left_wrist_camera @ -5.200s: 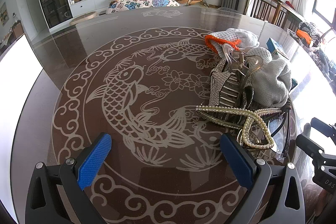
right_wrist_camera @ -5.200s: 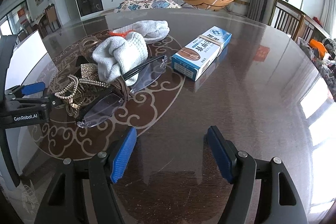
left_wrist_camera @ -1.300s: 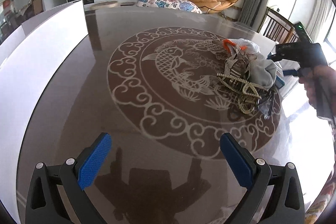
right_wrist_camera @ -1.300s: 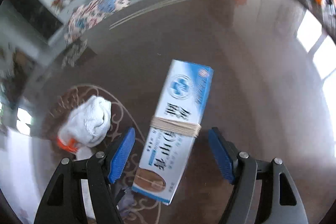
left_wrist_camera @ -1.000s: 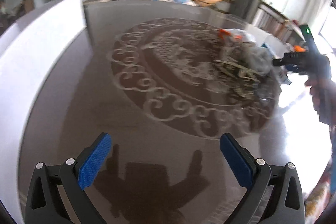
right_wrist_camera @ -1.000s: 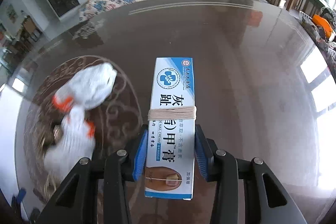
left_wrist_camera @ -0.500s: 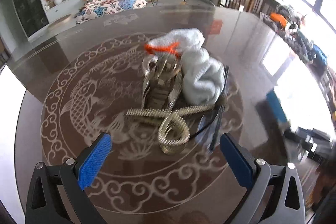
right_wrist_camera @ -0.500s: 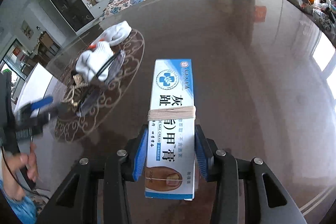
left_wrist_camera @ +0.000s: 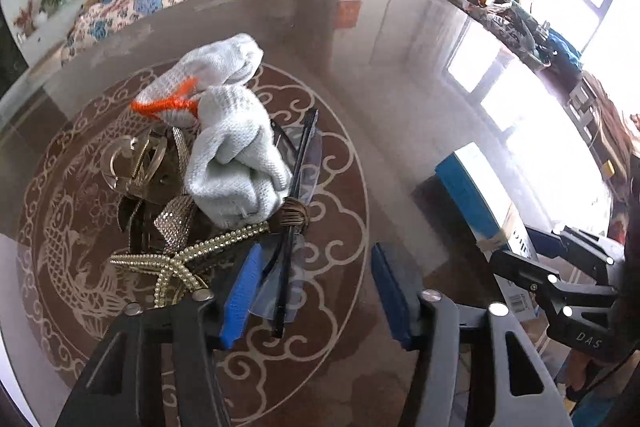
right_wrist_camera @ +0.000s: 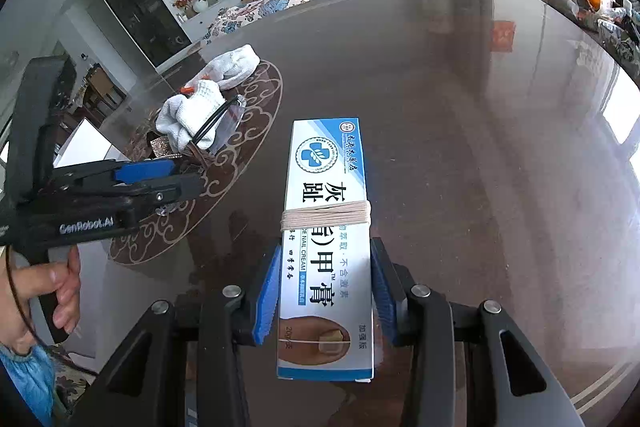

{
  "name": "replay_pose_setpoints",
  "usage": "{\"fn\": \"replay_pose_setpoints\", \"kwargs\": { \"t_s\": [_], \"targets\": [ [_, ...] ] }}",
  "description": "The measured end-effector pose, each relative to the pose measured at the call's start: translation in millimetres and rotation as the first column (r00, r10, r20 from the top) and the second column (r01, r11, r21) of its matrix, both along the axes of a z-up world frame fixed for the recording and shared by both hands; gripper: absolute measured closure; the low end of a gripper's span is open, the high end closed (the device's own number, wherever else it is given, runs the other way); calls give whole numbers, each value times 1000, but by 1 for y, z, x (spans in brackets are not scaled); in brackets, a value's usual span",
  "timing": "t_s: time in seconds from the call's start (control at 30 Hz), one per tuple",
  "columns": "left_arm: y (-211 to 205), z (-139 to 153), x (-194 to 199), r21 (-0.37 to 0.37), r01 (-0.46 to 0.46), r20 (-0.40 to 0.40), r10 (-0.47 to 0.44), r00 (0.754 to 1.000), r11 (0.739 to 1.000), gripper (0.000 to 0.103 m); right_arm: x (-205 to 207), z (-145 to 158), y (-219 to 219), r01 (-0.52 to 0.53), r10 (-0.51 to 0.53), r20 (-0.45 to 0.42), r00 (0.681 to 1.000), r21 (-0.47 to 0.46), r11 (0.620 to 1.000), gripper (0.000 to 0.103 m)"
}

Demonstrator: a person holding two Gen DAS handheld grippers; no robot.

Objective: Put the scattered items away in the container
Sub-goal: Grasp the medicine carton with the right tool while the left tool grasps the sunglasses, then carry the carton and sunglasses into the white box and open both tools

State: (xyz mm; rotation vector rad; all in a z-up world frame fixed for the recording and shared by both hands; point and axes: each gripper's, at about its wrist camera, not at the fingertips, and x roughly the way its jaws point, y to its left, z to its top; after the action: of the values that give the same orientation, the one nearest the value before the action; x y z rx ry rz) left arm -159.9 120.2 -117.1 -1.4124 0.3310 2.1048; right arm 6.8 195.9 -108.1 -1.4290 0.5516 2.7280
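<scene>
The cream box (right_wrist_camera: 326, 251) is being clamped by the right gripper (right_wrist_camera: 325, 301); the left gripper (left_wrist_camera: 316, 291), jaws just narrowed yet apart, is being held over the glasses (left_wrist_camera: 290, 227).

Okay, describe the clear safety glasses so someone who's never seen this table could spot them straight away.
On the dark table, find the pile on the fish medallion. The clear safety glasses lie along its window side, against the white gloves. They're the only see-through thing with thin black arms.
</scene>
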Motion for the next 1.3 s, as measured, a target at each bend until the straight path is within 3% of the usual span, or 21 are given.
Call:
{"fn": "replay_pose_setpoints", "kwargs": {
  "t_s": [0.03,0.27,0.37,0.67,0.83,1.0,1.1,1.17,1.23,1.3],
  "targets": [
    [-2,-2,-2,0,-12,17,12,1000,1000,86,2,1,0,-1,1,-3,1000,2,1000,61],
    [-12,-6,2,22,-59,69,57,996,998,90,9,3,1,-1,1,-3,1000,35,999,61],
    [-15,-4,20,25,-41,61,40,997,999,92,16,5,6,12,-12,-5,1000,25,1000,61],
    [-53,15,95,143,-91,54,84,995,985,92,49,20,-6,-11,10,-23,1000,-38,999,61],
    [-62,-3,116,98,-120,53,116,992,988,92,56,12,-40,-65,65,4,998,-42,997,62],
    [-57,-5,122,49,-111,-25,113,993,993,91,54,5,-71,-108,106,30,994,52,993,61],
    [-54,-10,117,29,-110,-23,111,994,994,89,51,3,-77,-114,110,44,993,103,988,60],
    [-53,-15,113,27,-116,-8,116,993,993,79,47,3,-79,-129,123,55,991,126,984,60],
    [-51,-16,111,23,-113,-15,114,993,993,58,42,4,-80,-143,135,68,989,141,980,59],
    [-48,-17,110,7,-105,-30,105,994,994,54,39,4,-80,-150,141,75,987,148,978,58]
  ]
}}
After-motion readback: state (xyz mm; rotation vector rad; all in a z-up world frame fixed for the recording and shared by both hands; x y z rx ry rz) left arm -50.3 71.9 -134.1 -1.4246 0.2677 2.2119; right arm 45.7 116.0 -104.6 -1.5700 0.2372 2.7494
